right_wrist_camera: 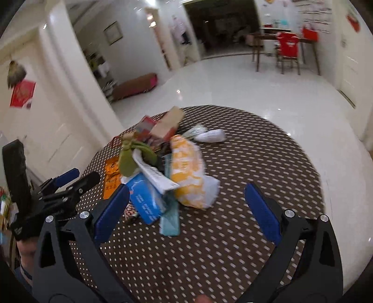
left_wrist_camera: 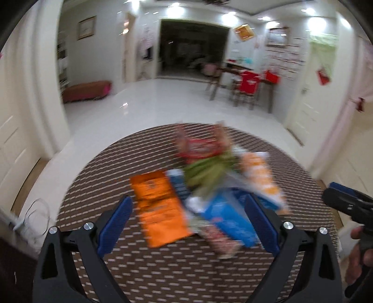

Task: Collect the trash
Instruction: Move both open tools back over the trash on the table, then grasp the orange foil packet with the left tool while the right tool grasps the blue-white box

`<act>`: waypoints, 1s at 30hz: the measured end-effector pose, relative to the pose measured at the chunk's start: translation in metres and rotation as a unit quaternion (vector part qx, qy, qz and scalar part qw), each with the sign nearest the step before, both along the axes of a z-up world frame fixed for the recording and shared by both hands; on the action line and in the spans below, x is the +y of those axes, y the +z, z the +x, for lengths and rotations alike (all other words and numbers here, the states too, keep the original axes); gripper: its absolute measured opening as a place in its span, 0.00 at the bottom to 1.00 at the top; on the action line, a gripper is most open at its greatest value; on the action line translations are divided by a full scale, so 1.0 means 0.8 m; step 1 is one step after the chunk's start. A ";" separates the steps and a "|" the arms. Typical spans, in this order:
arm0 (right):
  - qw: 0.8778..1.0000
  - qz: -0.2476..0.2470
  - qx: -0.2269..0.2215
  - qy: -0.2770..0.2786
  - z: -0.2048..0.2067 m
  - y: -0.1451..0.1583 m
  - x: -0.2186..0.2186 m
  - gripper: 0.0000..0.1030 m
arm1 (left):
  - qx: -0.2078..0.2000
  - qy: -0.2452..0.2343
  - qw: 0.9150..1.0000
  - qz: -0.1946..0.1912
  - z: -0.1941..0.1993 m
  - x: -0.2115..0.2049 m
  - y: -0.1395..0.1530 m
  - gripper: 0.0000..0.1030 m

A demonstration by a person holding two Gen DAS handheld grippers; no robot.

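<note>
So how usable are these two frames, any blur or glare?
Left wrist view: motion blur smears the trash pile beyond reading, and the ceiling lights blow out. Right wrist view: milder blur, the yellow wrapper is distinguishable. Both show fisheye bending and dark corners.

Crumpled colourful wrappers (right_wrist_camera: 163, 177) heaped on dotted table (right_wrist_camera: 244, 163).

The left gripper (left_wrist_camera: 187, 213), jaws spread wide, hovers over a blurred pile of trash (left_wrist_camera: 209, 186) on the round brown patterned table (left_wrist_camera: 105, 174), an orange packet (left_wrist_camera: 158, 205) and blue packet (left_wrist_camera: 230, 221) lying between its fingers, with the right gripper (left_wrist_camera: 349, 200) at the right edge.
</note>
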State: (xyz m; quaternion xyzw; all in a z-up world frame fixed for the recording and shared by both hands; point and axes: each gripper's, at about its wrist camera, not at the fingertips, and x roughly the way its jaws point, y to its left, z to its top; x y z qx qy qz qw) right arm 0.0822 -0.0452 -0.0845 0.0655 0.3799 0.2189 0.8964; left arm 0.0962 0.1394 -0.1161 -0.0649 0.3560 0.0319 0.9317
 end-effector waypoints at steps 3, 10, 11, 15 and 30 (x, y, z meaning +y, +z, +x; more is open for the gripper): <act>1.000 -0.008 0.001 0.030 0.009 -0.007 0.027 0.94 | 0.018 0.025 1.000 -0.003 0.008 0.026 -0.013 0.92; 0.997 -0.034 -0.004 0.073 0.023 -0.015 0.064 0.92 | 0.058 0.041 0.998 -0.003 0.049 0.061 -0.039 0.92; 0.996 -0.038 -0.005 0.082 0.025 -0.016 0.069 0.91 | 0.064 0.042 0.997 0.003 0.056 0.060 -0.044 0.92; 0.994 -0.051 -0.003 0.101 0.031 -0.021 0.080 0.83 | 0.097 0.049 0.994 0.006 0.078 0.066 -0.061 0.85; 0.983 -0.097 0.021 0.153 0.028 -0.058 0.098 0.22 | 0.093 0.000 0.996 0.012 0.049 0.048 -0.061 0.46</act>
